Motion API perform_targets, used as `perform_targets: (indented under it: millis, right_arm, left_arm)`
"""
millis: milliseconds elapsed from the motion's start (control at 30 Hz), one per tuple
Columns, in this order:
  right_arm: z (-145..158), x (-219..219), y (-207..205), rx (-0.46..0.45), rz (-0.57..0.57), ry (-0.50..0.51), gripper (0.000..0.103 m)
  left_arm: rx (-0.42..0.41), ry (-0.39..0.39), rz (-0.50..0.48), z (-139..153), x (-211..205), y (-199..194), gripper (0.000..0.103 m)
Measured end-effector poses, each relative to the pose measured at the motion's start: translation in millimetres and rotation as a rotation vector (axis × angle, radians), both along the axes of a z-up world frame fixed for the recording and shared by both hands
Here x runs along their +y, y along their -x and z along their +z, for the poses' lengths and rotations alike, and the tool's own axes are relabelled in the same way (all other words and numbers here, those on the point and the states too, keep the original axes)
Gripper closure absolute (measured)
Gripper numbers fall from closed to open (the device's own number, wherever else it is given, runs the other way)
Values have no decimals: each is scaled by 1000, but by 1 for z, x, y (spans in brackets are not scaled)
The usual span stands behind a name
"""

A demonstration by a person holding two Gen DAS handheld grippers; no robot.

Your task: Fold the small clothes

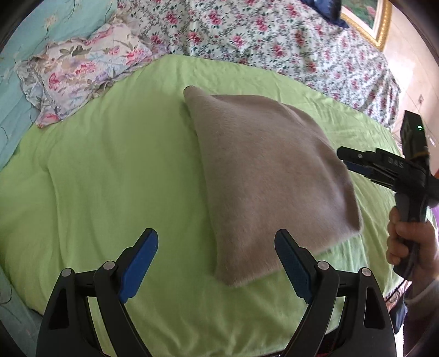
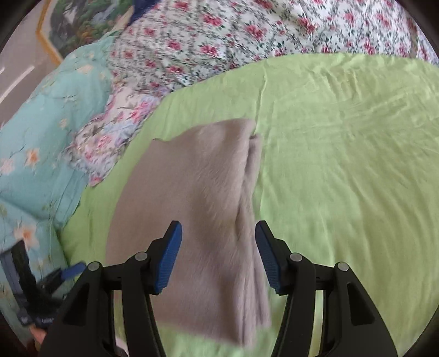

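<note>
A beige fuzzy garment [image 1: 263, 170] lies folded into a flat rectangle on the green sheet [image 1: 109, 175]. My left gripper [image 1: 216, 236] hovers open over the garment's near corner, with nothing pinched between its blue pads. In the right wrist view the same garment [image 2: 197, 197] shows stacked folded layers along its right edge. My right gripper [image 2: 218, 225] is open above the garment's near end, its pads clear of the cloth. The right gripper [image 1: 354, 162] also shows at the garment's right side, held by a hand [image 1: 406, 247].
A floral pillow [image 1: 82, 77] and a teal quilt [image 1: 16, 90] lie to the left of the sheet. A rose-print bedspread [image 1: 260, 35] covers the far side. A gold-framed picture [image 1: 376, 24] stands at the back right. The bare green sheet [image 2: 343, 164] stretches to the garment's right.
</note>
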State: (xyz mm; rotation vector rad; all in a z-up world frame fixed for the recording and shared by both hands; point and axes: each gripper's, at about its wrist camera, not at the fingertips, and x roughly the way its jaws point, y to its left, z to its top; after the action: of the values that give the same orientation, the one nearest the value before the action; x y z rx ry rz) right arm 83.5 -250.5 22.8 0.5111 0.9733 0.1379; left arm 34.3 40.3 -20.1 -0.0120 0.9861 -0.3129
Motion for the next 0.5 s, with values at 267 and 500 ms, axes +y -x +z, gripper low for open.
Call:
perform_targets:
  millis: [267, 500]
  right_arm:
    - [-17, -7, -38, -4, 1, -51, 83]
    - [-31, -12, -34, 32, -11, -21, 91]
  left_arm:
    - [37, 2, 24, -13, -2, -23, 16]
    - [68, 3, 13, -24, -8, -26, 15]
